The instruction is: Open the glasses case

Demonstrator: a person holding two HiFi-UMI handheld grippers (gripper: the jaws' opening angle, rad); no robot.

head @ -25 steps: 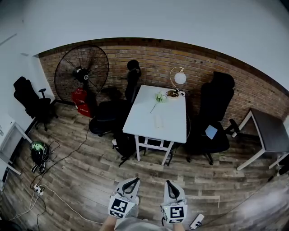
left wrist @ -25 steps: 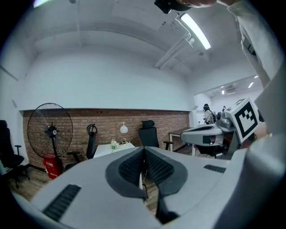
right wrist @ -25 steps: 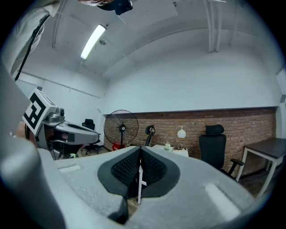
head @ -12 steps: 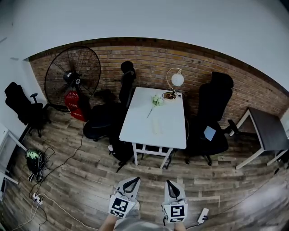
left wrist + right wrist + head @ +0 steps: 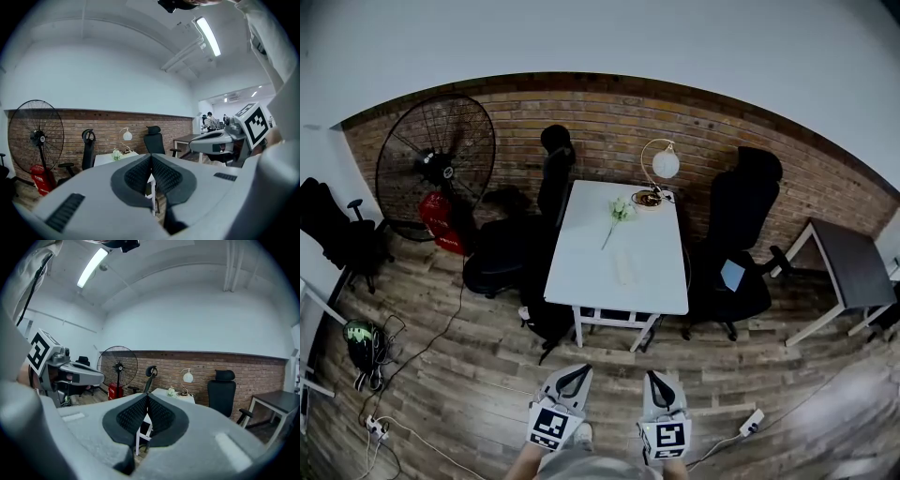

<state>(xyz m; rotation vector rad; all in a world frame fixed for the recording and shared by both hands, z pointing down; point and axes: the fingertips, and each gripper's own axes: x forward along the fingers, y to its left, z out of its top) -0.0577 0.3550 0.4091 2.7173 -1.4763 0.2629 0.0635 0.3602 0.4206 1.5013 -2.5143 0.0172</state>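
A white table stands across the room by the brick wall. On its middle lies a pale oblong thing, perhaps the glasses case; it is too small to tell. My left gripper and right gripper are side by side at the bottom of the head view, well short of the table. Both point toward it. In the left gripper view the left gripper is shut and holds nothing. The right gripper is shut and holds nothing in its own view too.
A white flower and a globe lamp stand at the table's far end. Black office chairs flank the table. A big floor fan is at the left, a dark side table at the right. Cables lie on the wooden floor.
The table has drawn nearer and grown larger in the head view. The fan and the chairs at the left have slid further left. Both grippers keep their place at the picture's bottom, still shut.
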